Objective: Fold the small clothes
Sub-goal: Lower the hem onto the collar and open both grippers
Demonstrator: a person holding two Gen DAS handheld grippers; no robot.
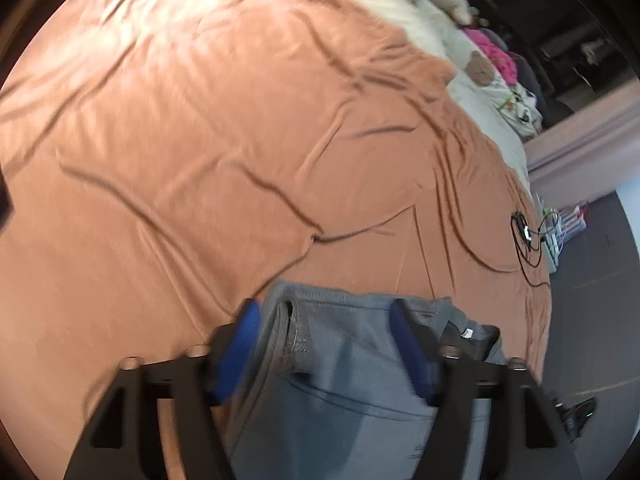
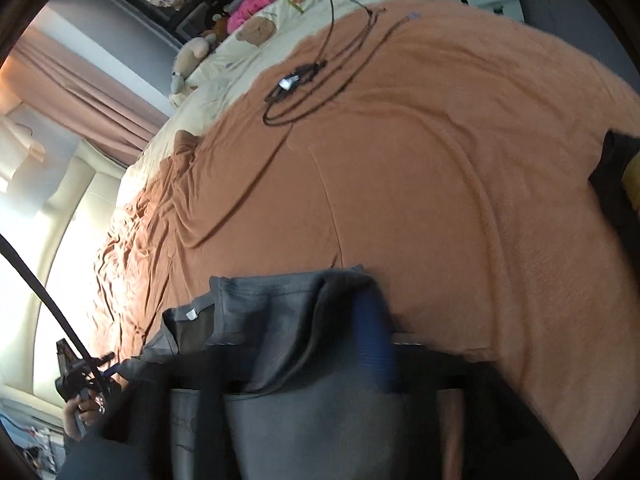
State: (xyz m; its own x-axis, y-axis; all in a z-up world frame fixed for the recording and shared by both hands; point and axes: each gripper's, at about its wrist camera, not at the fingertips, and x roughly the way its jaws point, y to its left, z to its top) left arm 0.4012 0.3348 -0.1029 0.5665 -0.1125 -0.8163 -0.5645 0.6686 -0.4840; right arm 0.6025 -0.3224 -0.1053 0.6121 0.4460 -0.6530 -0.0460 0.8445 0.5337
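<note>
A grey garment [image 1: 344,360] with a small white tag lies on the orange blanket [image 1: 200,140], near the bed's near edge. My left gripper [image 1: 325,312] is open over it. Its blue pads [image 1: 242,344] stand wide apart, and the stitched hem and a folded edge lie between them. In the right wrist view the same garment [image 2: 272,320] is bunched up and draped across my right gripper [image 2: 292,332]. One blue pad [image 2: 374,340] shows at the right. The other finger is a dark blur under the cloth. The jaws stand apart, so this gripper is open too.
A coiled black cable with a small device [image 2: 296,76] lies further up the blanket [image 2: 440,160]. Plush toys and pink cloth [image 2: 252,4] sit on the cream bedding beyond. A hand holds the other gripper [image 2: 80,396] at lower left. Grey floor [image 1: 592,280] lies past the bed's edge.
</note>
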